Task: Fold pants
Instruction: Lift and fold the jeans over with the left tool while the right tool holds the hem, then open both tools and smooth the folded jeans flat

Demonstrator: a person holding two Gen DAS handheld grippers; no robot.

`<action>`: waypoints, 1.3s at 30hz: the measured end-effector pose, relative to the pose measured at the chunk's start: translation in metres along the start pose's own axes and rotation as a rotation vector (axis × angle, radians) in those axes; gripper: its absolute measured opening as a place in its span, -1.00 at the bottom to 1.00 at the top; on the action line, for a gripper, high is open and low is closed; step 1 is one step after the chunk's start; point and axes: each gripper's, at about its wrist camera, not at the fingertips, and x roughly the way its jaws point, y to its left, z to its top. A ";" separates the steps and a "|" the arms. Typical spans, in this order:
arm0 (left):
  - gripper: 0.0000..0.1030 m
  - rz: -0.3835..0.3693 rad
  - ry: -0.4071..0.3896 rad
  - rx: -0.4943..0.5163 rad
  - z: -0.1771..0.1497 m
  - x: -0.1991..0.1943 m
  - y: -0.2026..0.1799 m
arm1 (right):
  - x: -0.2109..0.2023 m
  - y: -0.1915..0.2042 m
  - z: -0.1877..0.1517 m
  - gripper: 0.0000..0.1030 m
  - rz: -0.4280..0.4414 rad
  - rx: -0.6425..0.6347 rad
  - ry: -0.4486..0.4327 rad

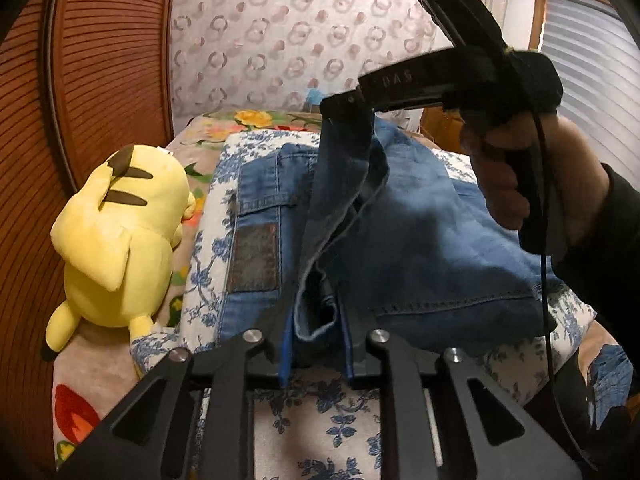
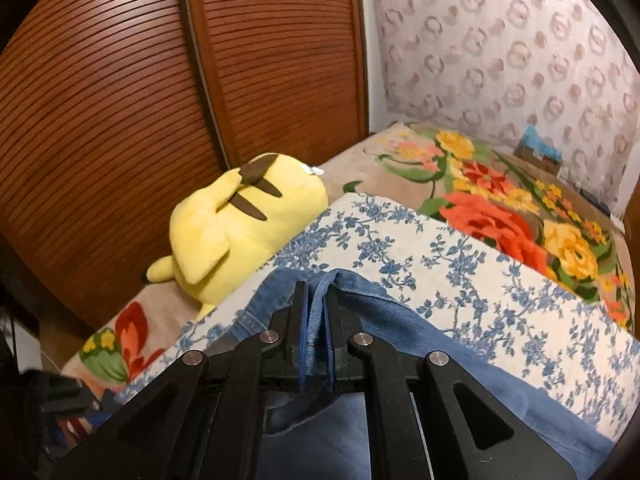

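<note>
At the far left a louvred wooden door (image 1: 100,60) stands beside the bed, and in front of it a yellow plush toy (image 1: 120,236) lies on the flowered blanket (image 1: 80,408), touching the edge of the blue-and-white floral pad (image 1: 204,280) that carries the work. On that pad lie the blue jeans (image 1: 440,248), partly folded, with the waistband and its dark leather patch (image 1: 253,258) toward the left and a doubled layer of denim spread to the right. The left gripper (image 1: 316,354), low in its own view, has its fingers drawn close together on a hem of the jeans, a fold of denim standing between them. Further right, the right gripper (image 1: 345,107) is raised above the pad and pinches another edge of the same fabric, which hangs down from it in a steep drape; the person's right hand (image 1: 516,176) clasps its handle. In the right wrist view that gripper (image 2: 316,320) shows a narrow strip of denim (image 2: 320,300) clamped between its fingers, though how much cloth lies beneath is hard to judge. Patterned wallpaper (image 1: 300,40) covers the wall behind the bed.
</note>
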 end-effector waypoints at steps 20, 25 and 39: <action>-0.57 0.037 -0.011 -0.033 -0.010 0.019 0.016 | -0.005 0.007 -0.002 0.11 0.120 0.025 0.090; -0.71 0.029 -0.018 -0.065 -0.020 0.017 0.021 | -0.022 0.003 -0.005 0.11 0.115 0.003 0.059; -0.39 0.069 -0.046 -0.041 -0.025 -0.005 0.016 | -0.076 -0.058 -0.057 0.11 -0.074 0.022 -0.040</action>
